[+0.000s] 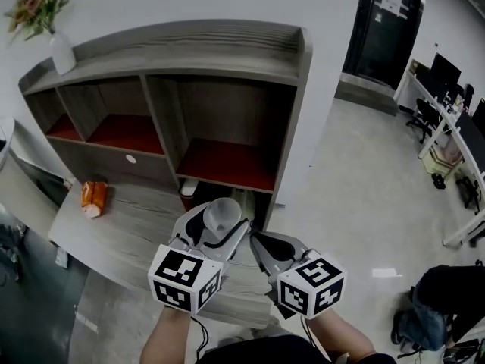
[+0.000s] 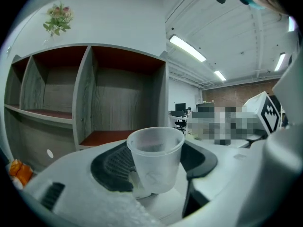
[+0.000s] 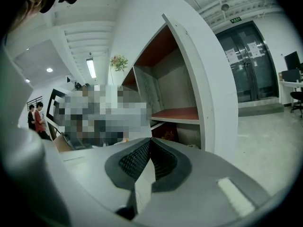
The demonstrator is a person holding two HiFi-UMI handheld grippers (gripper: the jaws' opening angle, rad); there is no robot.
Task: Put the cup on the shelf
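A clear plastic cup stands upright between the jaws of my left gripper, which is shut on it. In the left gripper view the cup sits between the dark pads, in front of the grey wooden shelf unit. The unit's right-hand compartment with its red-brown board lies just beyond the cup. My right gripper hangs close beside the left one, shut with nothing in it. In the right gripper view its pads meet, and the shelf unit's side panel rises to the right.
A grey desk runs below the shelf unit, with an orange packet on it. A white vase of flowers stands on the unit's top at the left. Office desks and chairs fill the far right; a dark door is behind.
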